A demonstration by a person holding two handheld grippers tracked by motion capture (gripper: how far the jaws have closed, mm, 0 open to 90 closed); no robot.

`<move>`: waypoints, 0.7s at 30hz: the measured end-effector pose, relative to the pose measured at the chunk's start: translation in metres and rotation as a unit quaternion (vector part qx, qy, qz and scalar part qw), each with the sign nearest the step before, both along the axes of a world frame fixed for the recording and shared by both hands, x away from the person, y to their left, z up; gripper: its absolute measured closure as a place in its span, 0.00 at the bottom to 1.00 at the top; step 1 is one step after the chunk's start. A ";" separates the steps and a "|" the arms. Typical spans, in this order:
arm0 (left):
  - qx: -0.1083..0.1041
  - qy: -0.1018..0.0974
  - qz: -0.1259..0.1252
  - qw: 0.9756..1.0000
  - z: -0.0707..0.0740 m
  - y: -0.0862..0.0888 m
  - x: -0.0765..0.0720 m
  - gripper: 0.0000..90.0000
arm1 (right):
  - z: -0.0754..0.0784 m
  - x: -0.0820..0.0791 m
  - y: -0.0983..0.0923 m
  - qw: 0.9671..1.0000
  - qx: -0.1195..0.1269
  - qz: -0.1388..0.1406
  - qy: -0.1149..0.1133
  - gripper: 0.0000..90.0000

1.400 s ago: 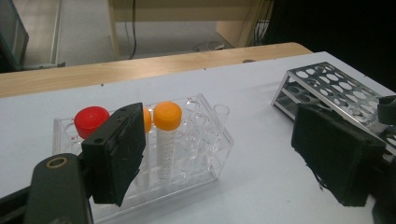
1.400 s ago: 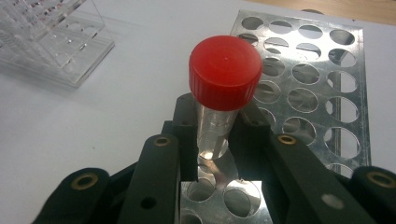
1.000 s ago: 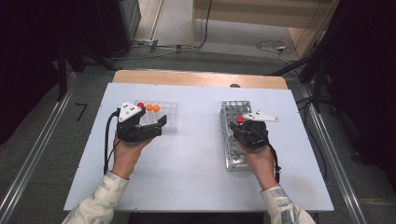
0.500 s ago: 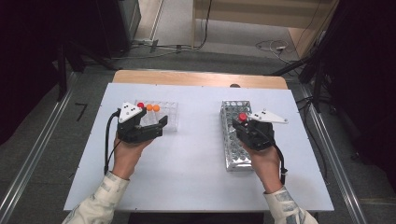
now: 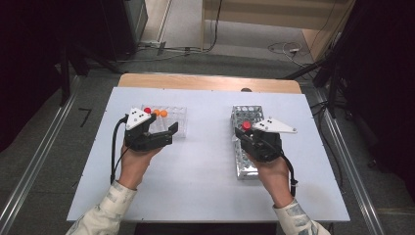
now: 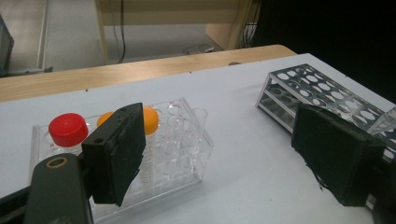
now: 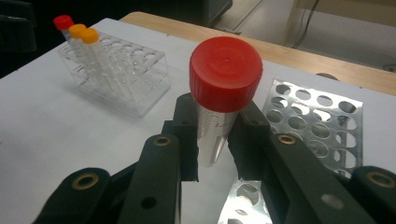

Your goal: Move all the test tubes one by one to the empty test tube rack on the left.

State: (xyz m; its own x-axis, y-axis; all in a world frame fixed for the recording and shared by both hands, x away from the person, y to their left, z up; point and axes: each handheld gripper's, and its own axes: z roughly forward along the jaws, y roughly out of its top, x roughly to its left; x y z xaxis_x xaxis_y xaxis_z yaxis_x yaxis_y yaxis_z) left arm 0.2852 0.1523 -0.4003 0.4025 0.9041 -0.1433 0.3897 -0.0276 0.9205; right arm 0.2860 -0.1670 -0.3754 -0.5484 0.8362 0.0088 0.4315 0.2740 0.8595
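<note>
At centre frame of the right gripper view, the right gripper [image 7: 217,140] clamps a red-capped tube [image 7: 223,93] above the metal rack [image 7: 317,116]; the high view hides the tube's body. The left gripper [image 6: 224,158] stands with jaws apart, empty, beside the clear rack [image 6: 187,154] at lower left.

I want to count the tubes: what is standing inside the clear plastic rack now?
In the clear rack stand one red-capped tube and two orange-capped tubes. In the left gripper view a black jaw covers part of the orange caps; the other holes look empty.
</note>
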 end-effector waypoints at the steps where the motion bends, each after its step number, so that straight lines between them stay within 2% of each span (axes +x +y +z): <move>1: 0.002 0.000 -0.002 1.000 0.000 -0.001 0.000 0.20 | 0.000 -0.001 0.002 1.000 0.001 0.005 -0.002 0.79; 6: 0.004 -0.002 -0.013 1.000 0.002 -0.006 -0.003 0.20 | -0.006 -0.006 0.016 1.000 -0.006 0.028 -0.004 0.79; 15: 0.008 -0.005 -0.035 0.999 0.003 -0.018 -0.007 0.20 | -0.025 -0.008 0.040 0.998 -0.025 0.056 0.019 0.79; 21: 0.010 -0.008 -0.048 0.999 0.005 -0.025 -0.012 0.20 | -0.036 -0.008 0.053 0.997 -0.036 0.068 0.023 0.79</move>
